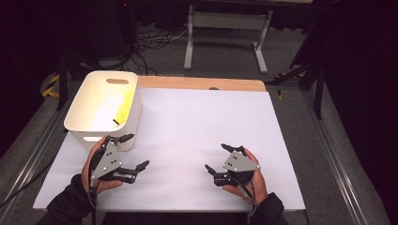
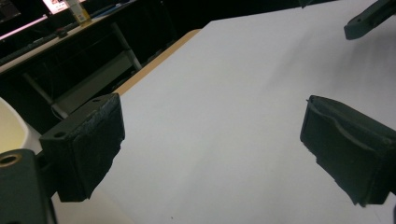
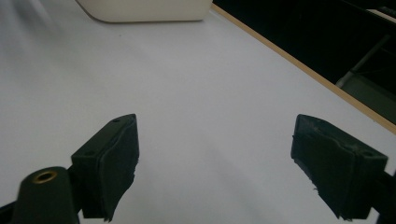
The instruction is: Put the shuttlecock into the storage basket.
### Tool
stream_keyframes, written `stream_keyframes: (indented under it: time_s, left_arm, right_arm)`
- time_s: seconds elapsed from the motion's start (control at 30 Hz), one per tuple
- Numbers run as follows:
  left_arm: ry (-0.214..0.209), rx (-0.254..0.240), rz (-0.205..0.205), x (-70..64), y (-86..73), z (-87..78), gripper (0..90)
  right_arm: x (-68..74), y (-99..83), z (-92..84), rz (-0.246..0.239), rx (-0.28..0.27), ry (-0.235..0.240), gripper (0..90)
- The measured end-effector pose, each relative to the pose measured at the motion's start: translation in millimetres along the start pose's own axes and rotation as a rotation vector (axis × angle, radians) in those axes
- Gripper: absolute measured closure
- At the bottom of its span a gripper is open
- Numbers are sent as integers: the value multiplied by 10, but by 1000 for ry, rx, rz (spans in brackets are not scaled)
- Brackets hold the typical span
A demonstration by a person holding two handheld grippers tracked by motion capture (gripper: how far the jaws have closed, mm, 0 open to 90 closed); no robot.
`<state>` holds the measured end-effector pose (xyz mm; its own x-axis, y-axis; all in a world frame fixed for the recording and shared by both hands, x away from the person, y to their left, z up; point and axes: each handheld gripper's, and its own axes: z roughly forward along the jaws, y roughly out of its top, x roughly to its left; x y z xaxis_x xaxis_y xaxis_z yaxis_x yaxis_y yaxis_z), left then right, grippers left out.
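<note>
Both grippers rest low over the near part of the white desk [image 1: 197, 136], each held in one hand. The left gripper [image 1: 133, 151] has its jaws spread wide with nothing between them, and it sits just beside the near wall of the white bin [image 1: 77, 123] at the desk's left rear. The right gripper [image 1: 217, 158] is likewise spread and empty, well apart from the bin, over bare desk surface. A yellow item [image 1: 123, 108] lies inside the bin against its right inner wall; its exact shape cannot be determined. The main hazard is judged to be contact between the left gripper and the bin: the upper jaw is close to the bin's wall, so a forward or upward move without clearance could push or tip this light container and shift the yellow item. A reach into the bin is also at risk, since the wall may block the spread jaws and the item lies flat against it.
</note>
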<state>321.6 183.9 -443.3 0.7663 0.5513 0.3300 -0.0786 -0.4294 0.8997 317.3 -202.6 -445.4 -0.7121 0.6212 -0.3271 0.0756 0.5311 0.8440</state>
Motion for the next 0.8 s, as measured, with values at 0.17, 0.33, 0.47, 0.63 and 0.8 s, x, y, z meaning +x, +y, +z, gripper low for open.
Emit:
stream_keyframes:
  time_s: [0.17, 0.33, 0.47, 0.63, 0.8]
  left_arm:
    - [-7, 21, -10, -10, -87, -1, 72]
    - [-13, 45, -18, -8, -187, 17, 69]
    - [-13, 68, -28, -2, -261, 19, 67]
    - [-9, 79, -43, 0, -339, -11, 65]
    - [3, 96, -60, -2, -414, -57, 66]
  right_arm:
    - [16, -3, 0, -1, 2, -9, 160]
    - [21, -12, -3, -2, 6, -23, 160]
    - [35, -9, -9, -11, 8, -30, 160]
    - [50, -50, -30, -12, 12, -39, 161]
    - [35, -98, -62, 7, 10, -49, 161]
